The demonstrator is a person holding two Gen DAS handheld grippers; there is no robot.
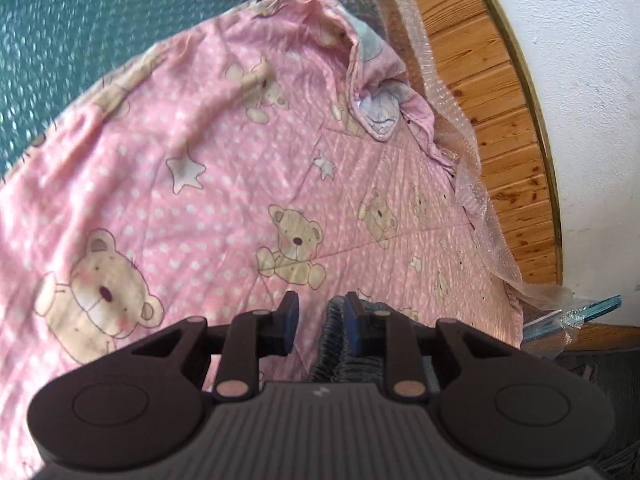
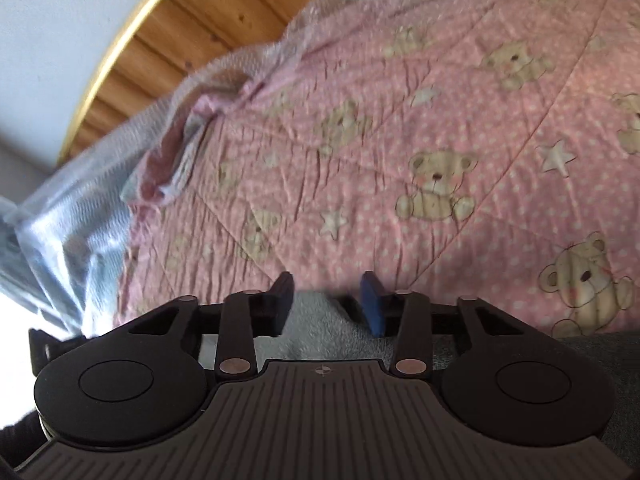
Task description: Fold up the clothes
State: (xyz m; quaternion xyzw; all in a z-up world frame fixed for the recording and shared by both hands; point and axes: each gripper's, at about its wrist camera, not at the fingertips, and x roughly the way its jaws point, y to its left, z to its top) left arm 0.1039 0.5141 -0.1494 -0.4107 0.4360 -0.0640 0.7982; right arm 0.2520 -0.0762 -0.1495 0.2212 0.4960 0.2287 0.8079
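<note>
Here the left gripper (image 1: 320, 312) has jaws parted, grey ribbed garment (image 1: 332, 344) against one pad; the right gripper (image 2: 329, 300) (jaws released) hangs above pale fleecy cloth (image 2: 320, 332) on the pink bear-print quilt (image 1: 224, 168)

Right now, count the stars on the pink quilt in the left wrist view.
3: big star mid-left, small star at centre, tiny star lower right; folds may hide more.

A quilt (image 1: 248, 168) is lying spread before me; a knit garment (image 1: 340, 344) is lying at its near edge, wood panelling (image 1: 500, 120) running along its far right.
</note>
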